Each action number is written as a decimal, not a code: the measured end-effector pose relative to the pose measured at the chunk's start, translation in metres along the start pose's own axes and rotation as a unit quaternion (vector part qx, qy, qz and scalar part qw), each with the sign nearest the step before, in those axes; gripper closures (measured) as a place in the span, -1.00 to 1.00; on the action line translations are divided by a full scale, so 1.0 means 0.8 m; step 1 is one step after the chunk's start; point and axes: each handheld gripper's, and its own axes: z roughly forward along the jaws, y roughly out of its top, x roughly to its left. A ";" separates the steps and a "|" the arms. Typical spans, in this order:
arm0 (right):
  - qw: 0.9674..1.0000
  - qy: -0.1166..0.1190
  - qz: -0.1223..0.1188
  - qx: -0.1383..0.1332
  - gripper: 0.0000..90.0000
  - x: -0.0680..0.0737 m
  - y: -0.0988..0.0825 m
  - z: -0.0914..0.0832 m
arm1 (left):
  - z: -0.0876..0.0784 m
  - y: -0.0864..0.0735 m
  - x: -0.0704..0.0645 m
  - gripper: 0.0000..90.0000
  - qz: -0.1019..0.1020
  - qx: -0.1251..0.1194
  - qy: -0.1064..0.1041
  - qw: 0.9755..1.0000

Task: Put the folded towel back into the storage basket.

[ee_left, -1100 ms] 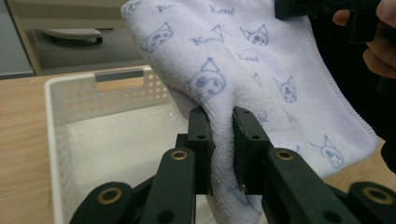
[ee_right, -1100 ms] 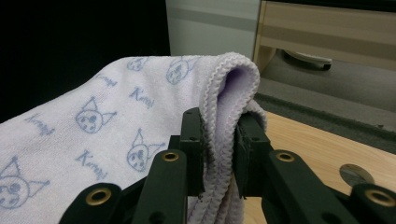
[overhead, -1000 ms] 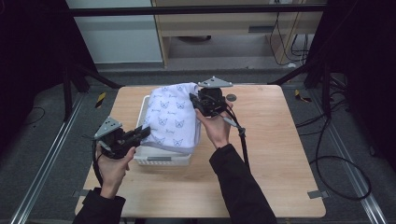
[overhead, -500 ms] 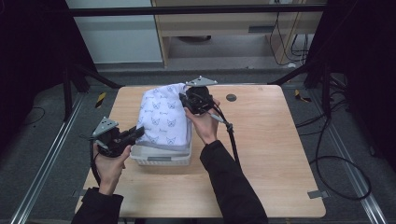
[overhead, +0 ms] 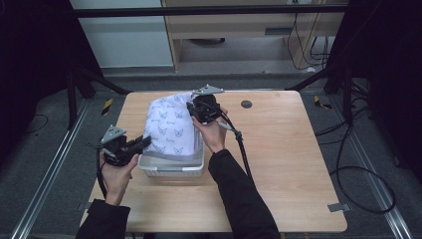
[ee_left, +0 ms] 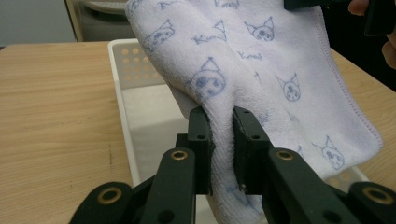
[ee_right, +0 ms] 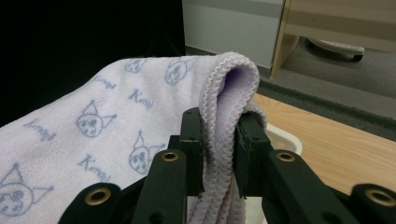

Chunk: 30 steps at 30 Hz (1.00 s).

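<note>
A pale lilac towel [overhead: 169, 127] printed with small cat faces hangs stretched over a white perforated basket [overhead: 171, 168] on the wooden table. My left gripper [overhead: 144, 142] is shut on the towel's near-left part; in the left gripper view the jaws pinch a fold of the towel [ee_left: 261, 74] above the basket [ee_left: 122, 79]. My right gripper [overhead: 191, 107] is shut on the towel's far corner, and the right gripper view shows the doubled stitched hem of the towel [ee_right: 140, 116] squeezed between the jaws. The cloth slopes down from the right gripper toward the left one.
The wooden table [overhead: 288, 159] has bare room right of and in front of the basket. A dark round grommet [overhead: 246, 104] sits near its far edge. The right gripper's cable [overhead: 242, 149] trails along the forearm. Metal rails and loose cables run on the floor beside the table.
Both hands sank a little with the towel. The right gripper moved left over the basket's far end, and the cloth now lies lower and narrower over the basket.
</note>
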 end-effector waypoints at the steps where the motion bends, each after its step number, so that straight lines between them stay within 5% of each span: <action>1: 1.000 0.000 0.000 0.002 0.68 -0.001 -0.001 0.002 | 0.002 -0.001 0.001 0.73 0.000 0.003 0.001 1.000; 30: 0.997 -0.003 0.003 0.076 0.66 -0.005 -0.058 0.060 | 0.047 -0.032 0.007 0.72 0.014 0.089 0.033 0.995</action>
